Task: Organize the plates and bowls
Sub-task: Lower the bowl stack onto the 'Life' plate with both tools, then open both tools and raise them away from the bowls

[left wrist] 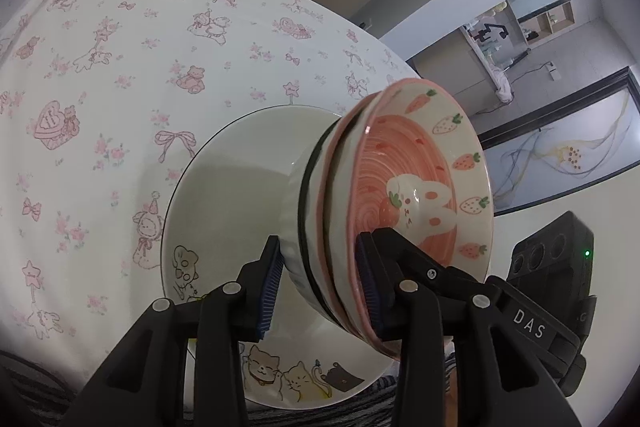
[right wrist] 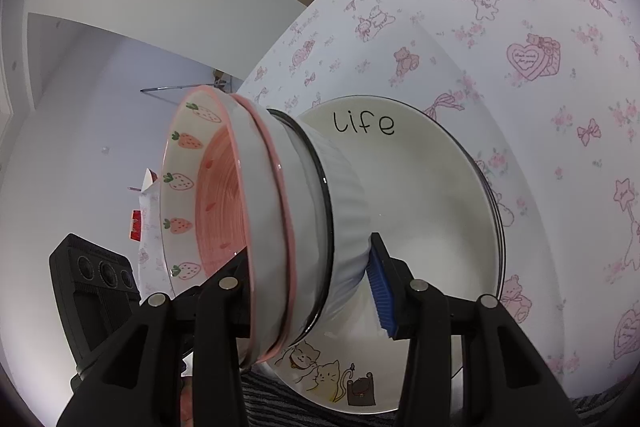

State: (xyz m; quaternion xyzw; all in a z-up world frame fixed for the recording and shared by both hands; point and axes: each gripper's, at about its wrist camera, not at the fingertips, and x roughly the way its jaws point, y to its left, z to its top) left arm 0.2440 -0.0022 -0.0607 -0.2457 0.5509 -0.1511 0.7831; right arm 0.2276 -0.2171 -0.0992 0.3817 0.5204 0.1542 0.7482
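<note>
Two hand-held grippers are clamping a nested stack of bowls (left wrist: 340, 211) from opposite sides, directly over a white plate (left wrist: 224, 187) printed with cartoon cats and the word "life". The plate is lying on a table covered in a white cloth (left wrist: 100, 67) patterned with pink bows, bears and hearts.

In the left wrist view, the left gripper (left wrist: 320, 291) is holding the stack across its walls: one blue ribbed pad is pressing the fluted white outside of the bottom bowl, the other is sitting inside the top bowl (left wrist: 420, 187), against its pink spiral interior near a painted rabbit. Its jaws are standing at a middling width, filled by the stack.

In the right wrist view, the right gripper (right wrist: 312, 287) is gripping the same stack (right wrist: 280, 227) from the other side, one finger reaching into the strawberry-rimmed top bowl, its blue pad (right wrist: 382, 291) bearing on the ribbed white wall of the bottom bowl. The opening is likewise moderate and taken up by the bowls.

The stack is made up of a dark-rimmed fluted white bowl at the base and pink-rimmed bowls nested in it. Whether the base is touching the plate (right wrist: 420, 187) cannot be told from either view. Each camera is also catching the black body of the opposite gripper beyond the bowls.
</note>
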